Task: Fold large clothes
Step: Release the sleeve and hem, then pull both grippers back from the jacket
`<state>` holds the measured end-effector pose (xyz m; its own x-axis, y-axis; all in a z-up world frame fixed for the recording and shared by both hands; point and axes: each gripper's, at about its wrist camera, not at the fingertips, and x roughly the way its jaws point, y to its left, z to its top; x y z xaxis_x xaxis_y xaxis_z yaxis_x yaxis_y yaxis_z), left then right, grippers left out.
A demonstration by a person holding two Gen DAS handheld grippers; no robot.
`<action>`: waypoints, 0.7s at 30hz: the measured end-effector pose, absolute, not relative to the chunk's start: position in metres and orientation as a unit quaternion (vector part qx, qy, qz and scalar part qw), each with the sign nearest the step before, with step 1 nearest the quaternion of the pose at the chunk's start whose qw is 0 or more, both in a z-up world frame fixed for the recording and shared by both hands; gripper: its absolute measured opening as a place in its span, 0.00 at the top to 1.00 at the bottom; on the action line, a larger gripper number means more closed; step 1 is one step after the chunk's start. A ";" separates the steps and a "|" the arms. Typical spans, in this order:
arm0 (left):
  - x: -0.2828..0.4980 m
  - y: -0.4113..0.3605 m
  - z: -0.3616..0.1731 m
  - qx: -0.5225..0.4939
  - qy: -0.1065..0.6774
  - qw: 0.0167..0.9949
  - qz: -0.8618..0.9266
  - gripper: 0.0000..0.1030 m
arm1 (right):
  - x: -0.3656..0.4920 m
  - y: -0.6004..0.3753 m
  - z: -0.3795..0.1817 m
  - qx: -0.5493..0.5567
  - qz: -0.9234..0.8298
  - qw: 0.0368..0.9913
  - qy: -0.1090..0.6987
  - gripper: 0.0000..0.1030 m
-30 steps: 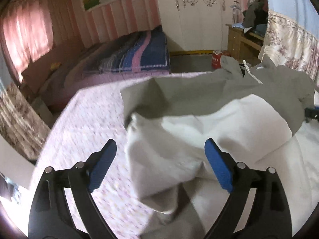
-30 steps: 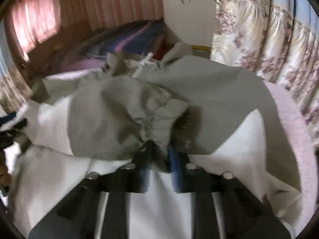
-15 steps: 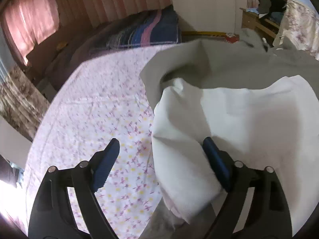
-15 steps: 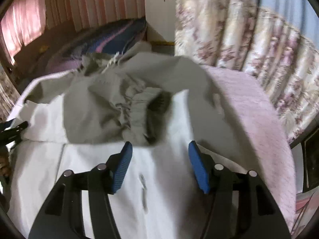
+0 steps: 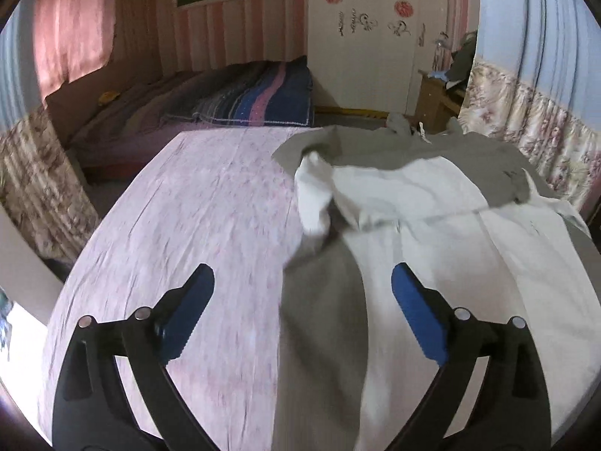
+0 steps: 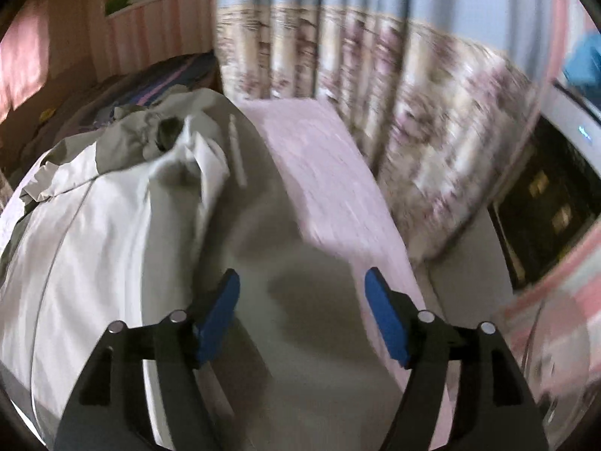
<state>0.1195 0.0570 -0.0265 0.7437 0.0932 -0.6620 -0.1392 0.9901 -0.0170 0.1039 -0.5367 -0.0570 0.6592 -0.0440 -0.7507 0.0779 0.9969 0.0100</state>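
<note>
While the grey-and-white garment [image 5: 432, 206] lies ahead and right of the left gripper [image 5: 302, 315] on the pink floral sheet [image 5: 195, 225], both jaws stand wide, holding nothing. Beyond: a striped bed [image 5: 240, 97]. The right gripper [image 6: 302, 314], equally spread and empty, alone shows floral curtains [image 6: 394, 86] close ahead-right.

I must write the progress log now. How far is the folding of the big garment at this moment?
Early to middle stage. Done: both sleeves of the grey and white jacket look turned in over the body, which lies on the pink bedsheet. In hand: nothing; the left tool and the right tool are both open above the fabric. Left: the cloth is bunched near the collar, and the body is not yet folded into a compact pile.
</note>
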 end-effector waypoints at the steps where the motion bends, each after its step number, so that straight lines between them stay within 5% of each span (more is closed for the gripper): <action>1: 0.111 0.058 -0.029 -0.035 0.353 0.933 0.063 0.07 | 0.091 -0.543 -0.062 0.028 -0.040 0.909 0.414 0.32; 21: -0.014 0.028 -0.029 -0.051 0.320 0.944 0.067 0.05 | -0.029 -0.574 -0.100 0.095 -0.087 0.887 0.444 0.32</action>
